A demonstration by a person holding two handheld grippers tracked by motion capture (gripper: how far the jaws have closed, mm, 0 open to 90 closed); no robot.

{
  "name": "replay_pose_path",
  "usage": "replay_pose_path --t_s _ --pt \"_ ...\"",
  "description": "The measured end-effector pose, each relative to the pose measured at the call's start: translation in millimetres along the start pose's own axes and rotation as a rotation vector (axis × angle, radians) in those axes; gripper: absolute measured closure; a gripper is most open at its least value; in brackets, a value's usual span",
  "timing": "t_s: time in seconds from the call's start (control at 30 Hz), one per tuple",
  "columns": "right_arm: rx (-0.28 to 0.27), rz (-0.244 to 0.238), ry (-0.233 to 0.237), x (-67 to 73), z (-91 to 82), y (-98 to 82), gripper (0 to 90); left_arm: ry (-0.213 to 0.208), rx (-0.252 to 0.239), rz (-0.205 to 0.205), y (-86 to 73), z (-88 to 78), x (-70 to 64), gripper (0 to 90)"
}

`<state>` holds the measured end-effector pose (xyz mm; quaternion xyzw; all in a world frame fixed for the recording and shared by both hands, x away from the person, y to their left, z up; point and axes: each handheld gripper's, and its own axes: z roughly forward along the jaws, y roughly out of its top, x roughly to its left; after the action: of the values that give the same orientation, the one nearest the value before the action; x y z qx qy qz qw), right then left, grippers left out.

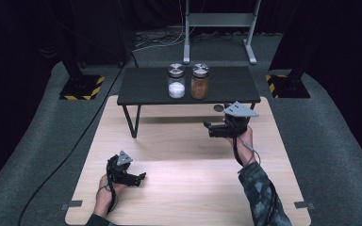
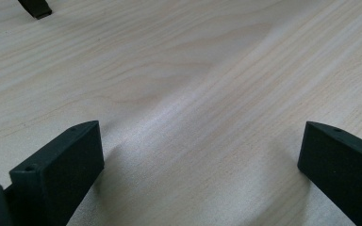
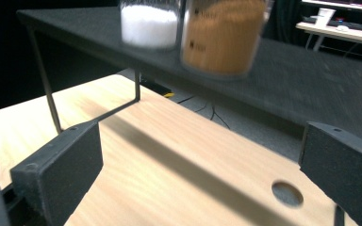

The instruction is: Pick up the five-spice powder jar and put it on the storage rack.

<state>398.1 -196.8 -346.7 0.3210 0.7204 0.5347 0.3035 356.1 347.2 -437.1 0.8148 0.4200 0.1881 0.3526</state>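
Two glass jars with metal lids stand side by side on a low black shelf table: one with white powder, one with brown powder. My right gripper hovers in front of the shelf, just below its front edge, and points left. Its jaws are open with nothing between them. In the right gripper view the white jar and the brown jar stand close ahead and above. My left gripper rests low over the wooden tabletop at the near left, open over bare wood.
The shelf stands on thin black legs. A round hole in the wooden top lies near the right gripper. On the grey floor stand two black posts on striped bases, a metal frame and a cable.
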Motion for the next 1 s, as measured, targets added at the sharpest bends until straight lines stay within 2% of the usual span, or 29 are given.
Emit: replay_pose_path --t_s 0.13,0.17,0.2,0.27,0.43,0.5,0.53,0.57,0.6,0.67,0.87,0.93,1.0 --pt "0.024 0.009 -0.018 14.2 -26.7 -23.8 0.0 0.000 0.000 0.000 0.0 0.0 -0.1 0.4" --pt "0.024 0.009 -0.018 14.2 -26.7 -23.8 0.0 0.000 0.000 0.000 0.0 0.0 -0.1 0.4" --pt "0.067 0.021 -0.040 21.9 -38.7 -35.4 0.0 0.000 0.000 0.000 0.0 0.0 0.0 0.4" --pt "0.116 0.039 -0.061 27.6 -50.3 -48.2 0.0 0.000 0.000 0.000 0.0 0.0 -0.1 0.4" --pt "0.203 0.129 -0.106 35.4 -79.8 -83.3 0.0 0.000 0.000 0.000 0.1 0.0 -0.1 0.4" --pt "0.219 0.139 -0.118 37.9 -84.8 -89.4 0.0 0.000 0.001 0.000 0.1 0.0 0.0 0.4" --pt "0.254 0.162 -0.120 39.5 -93.0 -100.1 0.0 0.000 0.000 0.000 0.1 0.0 0.0 0.4" --pt "0.254 0.162 -0.120 39.5 -93.0 -100.1 0.0 0.000 0.000 0.000 0.1 0.0 0.0 0.3" --pt "0.280 0.189 -0.123 40.7 -98.4 -110.2 0.0 0.000 0.000 0.000 0.1 0.0 -0.1 0.3" --pt "0.296 0.217 -0.129 41.7 -102.4 -117.7 0.0 0.000 0.000 0.000 0.2 0.2 -0.1 0.3" --pt "0.332 0.238 -0.146 47.4 -105.7 -129.8 0.0 0.001 0.000 0.000 0.2 0.2 -0.2 0.3" --pt "0.315 0.239 -0.158 50.9 -109.0 -132.1 0.0 0.001 0.000 -0.001 0.3 0.3 -0.2 0.3" --pt "0.322 0.247 -0.156 49.4 -109.7 -131.7 0.0 0.001 0.000 0.000 0.3 0.3 -0.3 0.3"
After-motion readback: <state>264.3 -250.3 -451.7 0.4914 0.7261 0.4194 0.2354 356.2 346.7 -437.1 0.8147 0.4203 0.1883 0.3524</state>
